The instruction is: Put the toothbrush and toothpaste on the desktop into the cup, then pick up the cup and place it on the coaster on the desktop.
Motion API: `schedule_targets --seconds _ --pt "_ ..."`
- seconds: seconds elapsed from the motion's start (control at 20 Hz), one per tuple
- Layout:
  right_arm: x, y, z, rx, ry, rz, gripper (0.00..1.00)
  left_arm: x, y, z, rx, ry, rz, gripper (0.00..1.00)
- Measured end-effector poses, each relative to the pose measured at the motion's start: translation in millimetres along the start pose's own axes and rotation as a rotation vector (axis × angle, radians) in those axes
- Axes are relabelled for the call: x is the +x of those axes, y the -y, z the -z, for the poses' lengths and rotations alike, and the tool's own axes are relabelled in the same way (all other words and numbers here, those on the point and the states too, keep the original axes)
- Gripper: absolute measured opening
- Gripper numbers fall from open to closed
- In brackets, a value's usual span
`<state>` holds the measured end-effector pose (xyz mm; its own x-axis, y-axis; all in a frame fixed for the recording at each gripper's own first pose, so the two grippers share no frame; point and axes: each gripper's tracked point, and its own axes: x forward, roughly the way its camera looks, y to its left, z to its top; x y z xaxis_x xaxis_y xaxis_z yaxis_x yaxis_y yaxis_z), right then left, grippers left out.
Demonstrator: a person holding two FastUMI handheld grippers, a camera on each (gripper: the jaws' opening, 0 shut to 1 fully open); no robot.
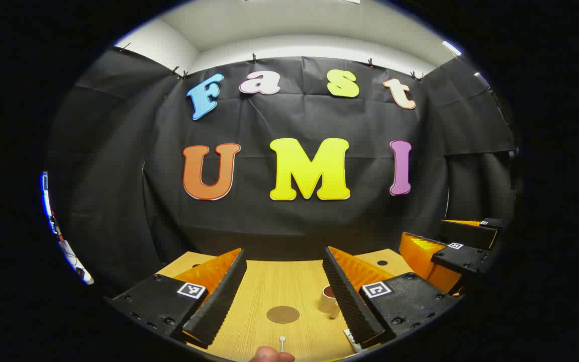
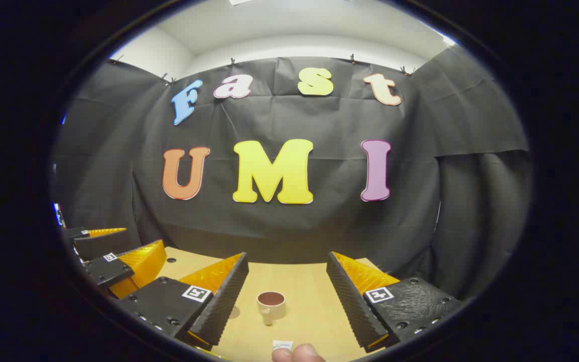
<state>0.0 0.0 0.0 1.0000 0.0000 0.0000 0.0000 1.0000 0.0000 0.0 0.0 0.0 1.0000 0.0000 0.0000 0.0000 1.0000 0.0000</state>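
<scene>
A beige cup (image 2: 271, 304) with a dark inside stands upright on the wooden desktop (image 2: 309, 301), ahead of my open right gripper (image 2: 287, 259). The white end of the toothpaste (image 2: 283, 345) lies near the bottom edge. In the left gripper view, the round brown coaster (image 1: 283, 314) lies flat between the fingers of my open left gripper (image 1: 284, 256). The cup (image 1: 328, 301) stands to its right, partly hidden by a finger. The thin white end of the toothbrush (image 1: 282, 343) lies just short of the coaster. Neither gripper holds anything.
A person's fingertip (image 1: 269, 356) shows at the bottom edge, and a fingertip (image 2: 299, 354) too in the right gripper view. The right gripper (image 1: 440, 236) hovers off to the right, the left gripper (image 2: 141, 236) off to the left. The desktop ends at the black cloth wall.
</scene>
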Motion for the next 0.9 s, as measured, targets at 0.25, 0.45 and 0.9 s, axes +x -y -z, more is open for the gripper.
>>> schedule_targets --seconds 0.25,0.45,0.9 --pt "2.5 -10.7 4.8 -0.005 -0.016 -0.028 0.95 -1.8 -0.4 2.2 0.002 -0.001 -0.006 0.96" --pt "5.2 -19.7 2.9 -0.011 -0.013 -0.057 0.98 -3.8 -10.2 1.1 -0.001 -0.003 -0.031 0.97" --pt "16.2 -19.7 9.3 0.010 -0.029 -0.037 0.95 -0.8 -19.0 5.7 0.000 -0.010 -0.049 0.96"
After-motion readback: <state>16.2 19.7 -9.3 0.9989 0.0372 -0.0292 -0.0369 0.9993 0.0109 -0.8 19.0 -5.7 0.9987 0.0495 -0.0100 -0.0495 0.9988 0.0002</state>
